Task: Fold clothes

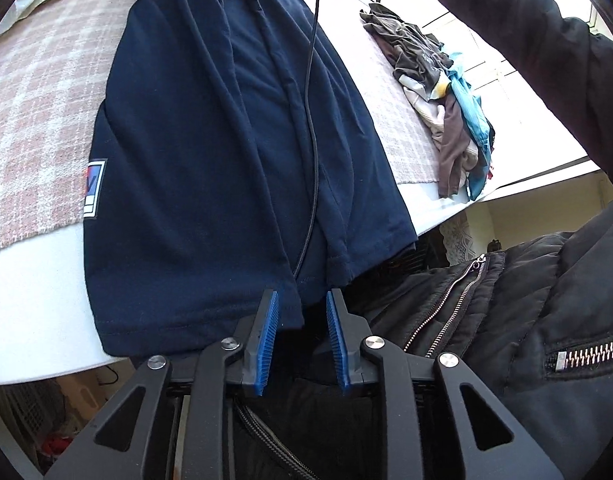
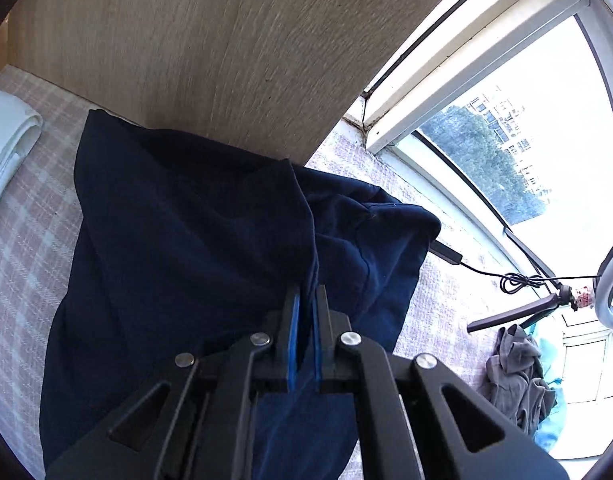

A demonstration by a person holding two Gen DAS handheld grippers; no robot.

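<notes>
A navy blue garment (image 1: 226, 140) lies lengthwise on the checked blanket (image 1: 38, 100), its hem hanging over the near edge of the surface. A small white, red and blue label (image 1: 93, 188) sits on its left side. My left gripper (image 1: 302, 294) stands open at the hem; the blue pads (image 1: 266, 340) are apart and the cloth edge lies just beside the left one, not pinched. In the right wrist view the far end of the navy garment (image 2: 186, 240) is bunched up, and my right gripper (image 2: 307, 290) is shut on a fold of it.
A black cable (image 1: 312, 120) runs down over the garment. A pile of mixed clothes (image 1: 438, 92) lies at the right edge. A person's black zipped jacket (image 1: 506, 320) is close on the right. A wooden board (image 2: 186, 40), folded white cloth (image 2: 6, 132), window (image 2: 526, 140) and tripod (image 2: 514, 312) stand beyond.
</notes>
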